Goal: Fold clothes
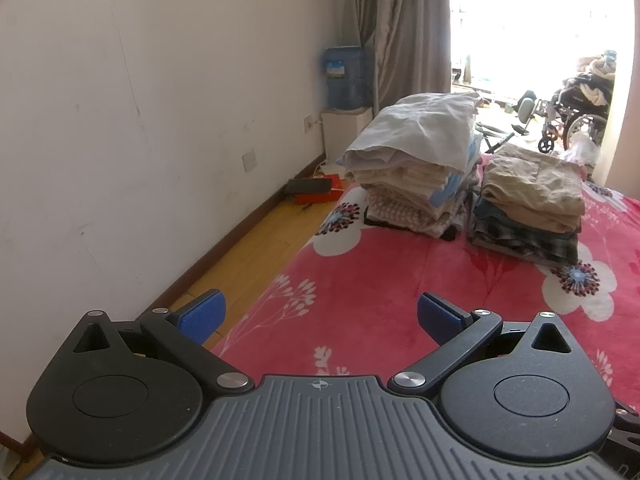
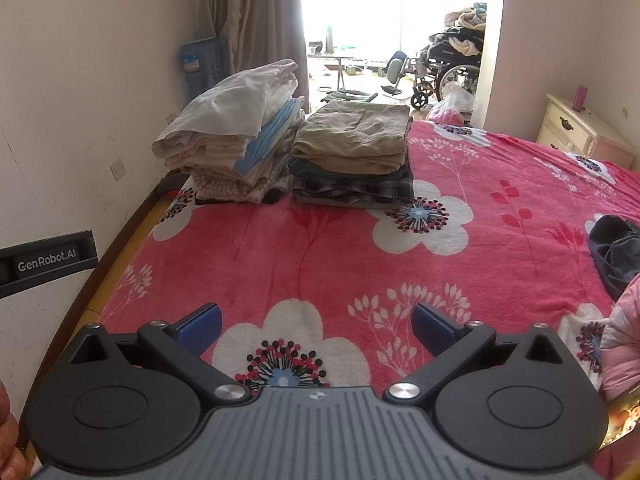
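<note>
We hold the left hand-held gripper (image 1: 320, 314) and right hand-held gripper (image 2: 316, 314) spread wide and empty above the pink floral bedspread (image 2: 328, 256), facing 2 stacks of folded clothes (image 2: 352, 152).

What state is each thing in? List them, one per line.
Left tool: open, empty.
Right tool: open, empty.
Light stack: folded, top piece rumpled.
Khaki stack: folded, neat.
Dark garment: crumpled, unfolded.
Curtain: drawn aside.

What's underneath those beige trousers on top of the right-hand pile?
Under the beige trousers lie dark blue denim and a plaid garment, then the pink bedspread. Only their folded edges show; the rest is covered.
</note>
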`<state>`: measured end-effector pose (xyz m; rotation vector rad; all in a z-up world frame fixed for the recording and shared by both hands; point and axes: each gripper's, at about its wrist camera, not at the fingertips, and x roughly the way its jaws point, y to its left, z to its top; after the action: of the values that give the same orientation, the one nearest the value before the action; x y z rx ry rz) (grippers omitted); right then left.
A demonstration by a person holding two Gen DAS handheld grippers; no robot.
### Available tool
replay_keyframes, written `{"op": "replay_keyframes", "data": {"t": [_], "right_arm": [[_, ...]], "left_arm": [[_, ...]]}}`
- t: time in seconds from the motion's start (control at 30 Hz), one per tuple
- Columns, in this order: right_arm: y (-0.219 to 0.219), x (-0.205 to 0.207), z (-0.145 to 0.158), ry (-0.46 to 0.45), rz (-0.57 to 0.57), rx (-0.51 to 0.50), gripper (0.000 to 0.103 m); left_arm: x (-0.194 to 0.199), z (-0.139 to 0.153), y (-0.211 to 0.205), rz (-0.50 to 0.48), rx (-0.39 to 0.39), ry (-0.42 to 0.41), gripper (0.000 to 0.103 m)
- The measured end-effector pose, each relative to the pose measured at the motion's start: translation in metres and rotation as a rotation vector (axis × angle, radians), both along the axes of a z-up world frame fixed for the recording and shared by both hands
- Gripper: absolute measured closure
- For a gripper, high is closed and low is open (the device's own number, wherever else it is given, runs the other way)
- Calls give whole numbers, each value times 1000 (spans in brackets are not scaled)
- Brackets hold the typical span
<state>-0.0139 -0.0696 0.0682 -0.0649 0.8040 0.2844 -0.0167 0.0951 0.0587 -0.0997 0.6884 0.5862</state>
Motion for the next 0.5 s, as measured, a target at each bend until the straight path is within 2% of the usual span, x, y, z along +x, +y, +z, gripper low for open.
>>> {"op": "replay_keyframes", "data": {"t": [0.5], "right_arm": [[4, 1, -2, 9, 9, -5, 0]], "left_arm": [[0, -3, 2, 3, 4, 7, 0]]}}
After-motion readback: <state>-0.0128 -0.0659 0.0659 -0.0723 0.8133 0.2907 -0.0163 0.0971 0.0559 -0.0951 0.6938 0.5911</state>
